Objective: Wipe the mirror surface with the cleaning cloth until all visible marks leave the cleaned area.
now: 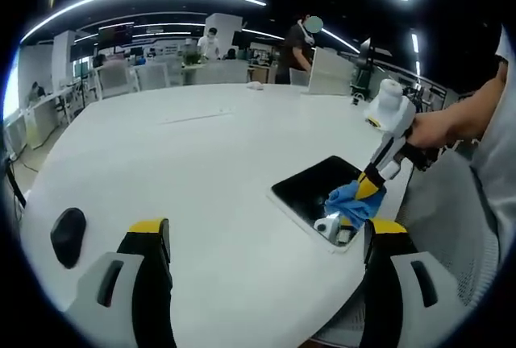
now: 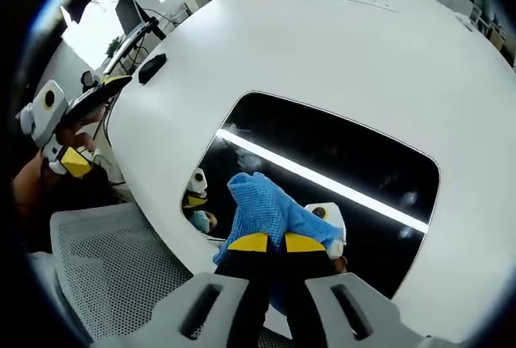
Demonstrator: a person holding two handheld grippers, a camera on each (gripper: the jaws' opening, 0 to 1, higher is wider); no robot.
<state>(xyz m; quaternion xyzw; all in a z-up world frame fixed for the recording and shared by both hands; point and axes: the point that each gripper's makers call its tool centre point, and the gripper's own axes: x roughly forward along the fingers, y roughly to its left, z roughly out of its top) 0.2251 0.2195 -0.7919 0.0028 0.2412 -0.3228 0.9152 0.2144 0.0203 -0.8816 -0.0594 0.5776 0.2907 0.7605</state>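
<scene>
mirror (image 2: 339, 163) on white table (image 1: 210, 171), office behind

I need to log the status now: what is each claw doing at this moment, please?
Left claw: open, holding nothing, above the white round table.
Right claw: shut on the blue cleaning cloth, pressed on the dark rectangular mirror.

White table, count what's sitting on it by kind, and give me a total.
Mirror: 1
Blue cleaning cloth: 1, on the mirror, held by the right hand-held gripper
Black computer mouse: 1
Total: 3 on the white table
</scene>
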